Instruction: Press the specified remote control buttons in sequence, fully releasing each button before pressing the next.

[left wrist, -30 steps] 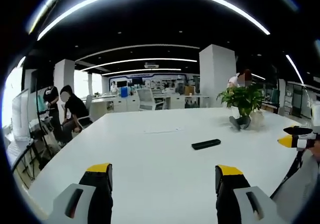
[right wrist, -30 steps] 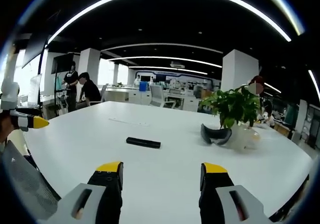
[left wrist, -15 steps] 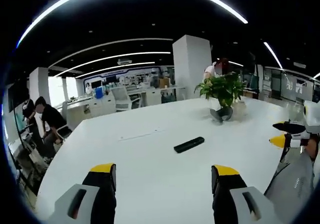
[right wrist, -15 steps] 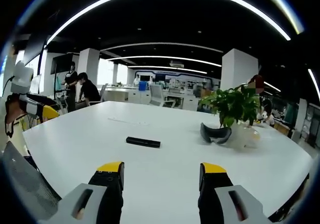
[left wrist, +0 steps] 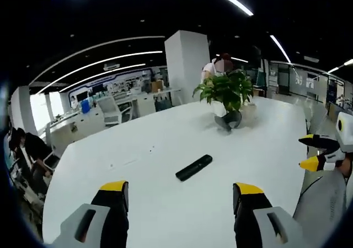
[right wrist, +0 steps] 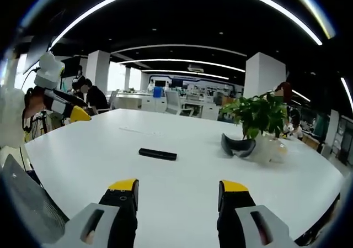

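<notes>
A black remote control (left wrist: 193,167) lies flat on the white table (left wrist: 138,148), ahead of my left gripper (left wrist: 179,195), which stands open with nothing between its yellow-tipped jaws. In the right gripper view the same remote (right wrist: 158,154) lies mid-table, well beyond my open right gripper (right wrist: 177,193). The right gripper (left wrist: 317,153) enters the left gripper view at the right edge, jaws apart. The left gripper (right wrist: 69,109) shows at the left of the right gripper view, above the table's edge.
A potted green plant (right wrist: 258,121) stands at the table's far side with a dark curved object (right wrist: 237,147) at its foot. A thin paper strip (right wrist: 141,131) lies beyond the remote. People sit at desks (right wrist: 91,98) behind the table. Office pillars stand further back.
The left gripper has swung, so its view shifted: plant and remote now sit nearer centre. In the right gripper view the left gripper moved in over the table's left edge. The remote has not moved.
</notes>
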